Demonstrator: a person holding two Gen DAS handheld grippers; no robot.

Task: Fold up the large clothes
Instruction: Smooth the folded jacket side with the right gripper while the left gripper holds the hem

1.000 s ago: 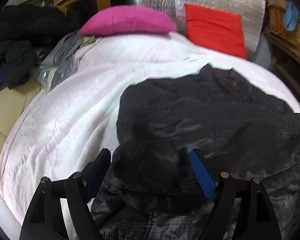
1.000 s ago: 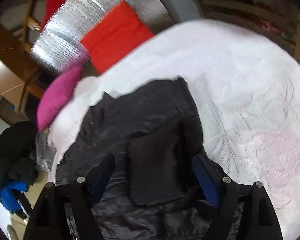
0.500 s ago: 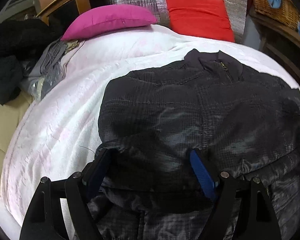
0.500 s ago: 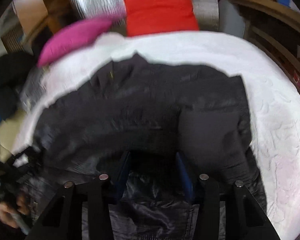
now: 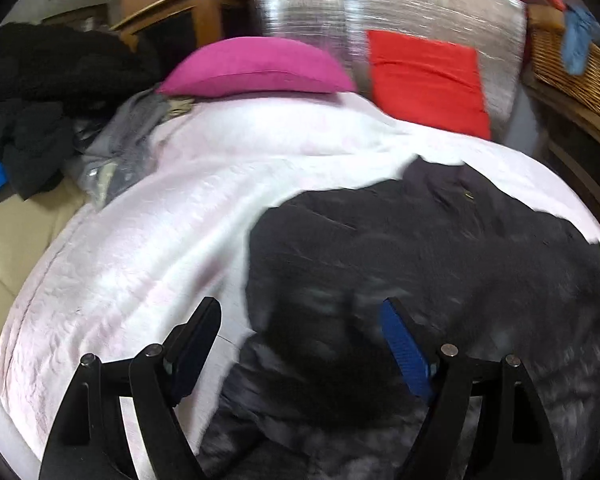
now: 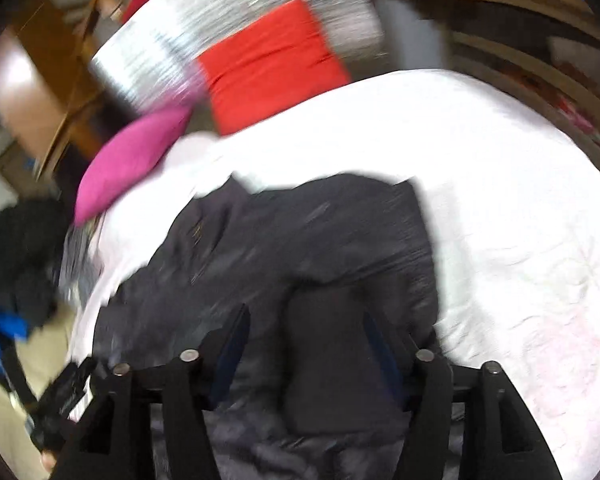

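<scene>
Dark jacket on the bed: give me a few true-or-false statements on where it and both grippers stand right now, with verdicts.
1. The dark jacket lies spread on the white bedspread. True.
2. The left gripper is clamped shut on a sleeve. False: its fingers stand wide apart, over the jacket's near edge, pressing on nothing.
3. A pink pillow and a red cushion sit at the far end of the bed. True.
4. The right gripper hangs over bare bedspread. False: it is over the jacket, its jaws opening with dark fabric between them.
5. The jacket's collar points toward the grippers. False: it lies at the far end, toward the cushions.
</scene>
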